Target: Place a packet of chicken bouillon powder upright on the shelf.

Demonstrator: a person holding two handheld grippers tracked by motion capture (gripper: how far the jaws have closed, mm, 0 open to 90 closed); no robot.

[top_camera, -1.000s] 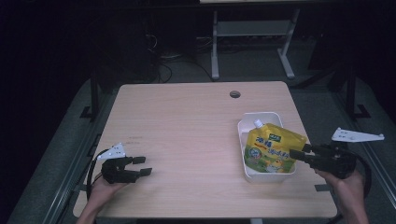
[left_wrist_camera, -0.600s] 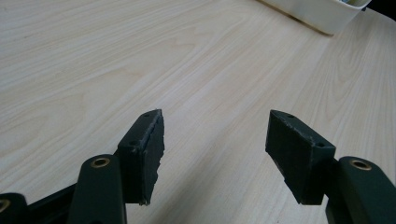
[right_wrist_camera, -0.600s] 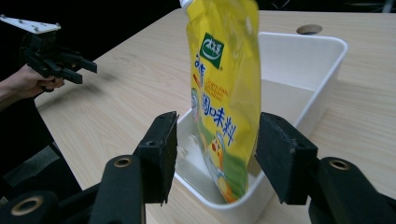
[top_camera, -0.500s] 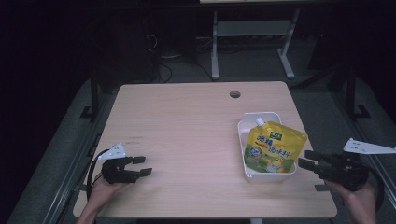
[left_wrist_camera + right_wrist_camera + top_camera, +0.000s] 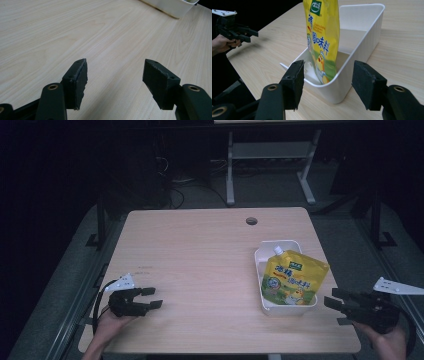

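A yellow spouted pouch (image 5: 292, 277) stands tilted in a white bin (image 5: 260, 255) at the table's right side, its top leaning over the bin's right rim. My right gripper (image 5: 331, 299) hovers just right of the bin near the front corner. Its jaws have just been opening and stand open with nothing between them. In the right gripper view the pouch (image 5: 323, 37) and the bin (image 5: 367, 32) lie just ahead of my right gripper (image 5: 329, 65). My left gripper (image 5: 154, 297) rests open at the front left, over bare wood (image 5: 115, 63).
The light wooden table (image 5: 200, 250) has a round cable hole (image 5: 251, 221) near its far edge. A metal stand (image 5: 270, 150) is on the dark floor behind. The right gripper view shows the other hand (image 5: 222, 42) holding my left gripper (image 5: 253, 32) across the table.
My right gripper has drawn back from the pouch, rightward and down toward the table's front right corner, and its jaws have widened. The pouch stays in the bin. The left gripper has kept still.
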